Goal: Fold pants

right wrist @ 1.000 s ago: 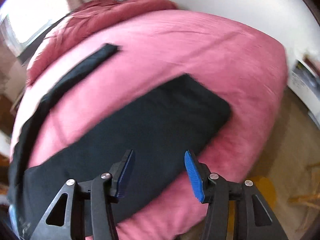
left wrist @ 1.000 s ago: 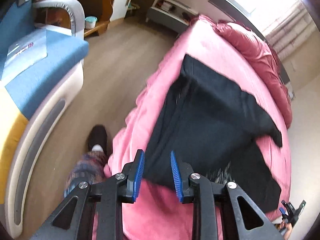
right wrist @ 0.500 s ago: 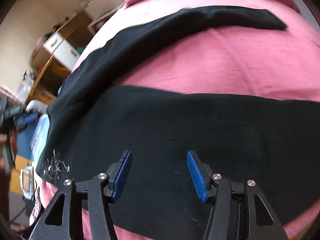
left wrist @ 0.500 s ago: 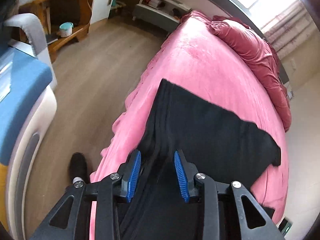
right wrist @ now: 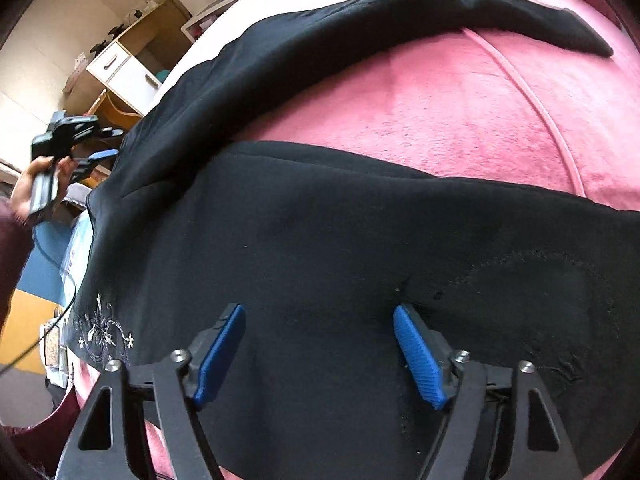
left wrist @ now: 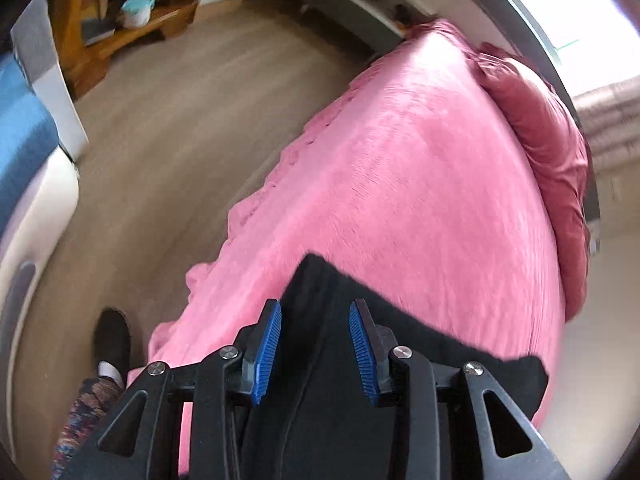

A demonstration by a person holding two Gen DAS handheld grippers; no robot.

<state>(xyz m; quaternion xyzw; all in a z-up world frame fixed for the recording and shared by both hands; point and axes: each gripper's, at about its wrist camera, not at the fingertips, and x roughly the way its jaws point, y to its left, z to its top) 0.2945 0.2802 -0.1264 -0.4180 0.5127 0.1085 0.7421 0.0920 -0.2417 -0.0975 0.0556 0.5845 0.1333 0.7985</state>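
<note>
Right claw (right wrist: pixel 318 344) wider now, opening above pants (right wrist: pixel 360 240) (embroidery there only); left claw (left wrist: pixel 315 350) half-open.

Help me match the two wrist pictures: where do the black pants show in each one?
Left wrist: black pants fill the bottom centre, running under the left tool.
Right wrist: the pants cover most of the lower half, one leg stretching along the top, under the opening right tool.
Shared landmark: the pink bedspread beneath them.

No legible txt anywhere.
</note>
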